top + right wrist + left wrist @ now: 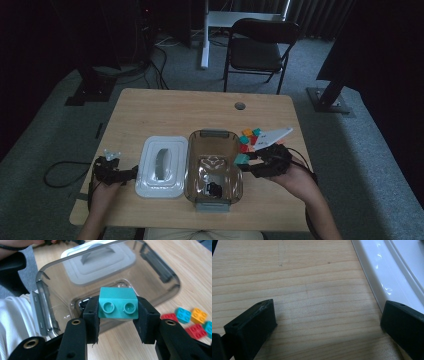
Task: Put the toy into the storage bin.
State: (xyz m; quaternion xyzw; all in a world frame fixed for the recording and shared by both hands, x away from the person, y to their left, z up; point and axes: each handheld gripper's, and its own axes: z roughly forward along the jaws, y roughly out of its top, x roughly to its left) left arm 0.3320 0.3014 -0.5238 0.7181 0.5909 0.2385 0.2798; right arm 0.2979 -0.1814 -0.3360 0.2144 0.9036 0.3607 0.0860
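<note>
High view is dim and underexposed, surroundings near black, table (150, 110) only mid-lit. Both gripper views are bright and even. Glare streaks on white lid (384, 272); reflections on clear container (160, 267). Near jaws slightly soft.

Teal brick (118, 303) – glossy plastic; container (160, 277) – clear smooth plastic; table (312, 290) – matt grained wood.

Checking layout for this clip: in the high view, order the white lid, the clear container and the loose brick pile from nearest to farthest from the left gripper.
1. white lid, just right of the left gripper.
2. clear container, beyond the lid, at the table's middle.
3. loose brick pile, farthest, past the container on the right.
</note>
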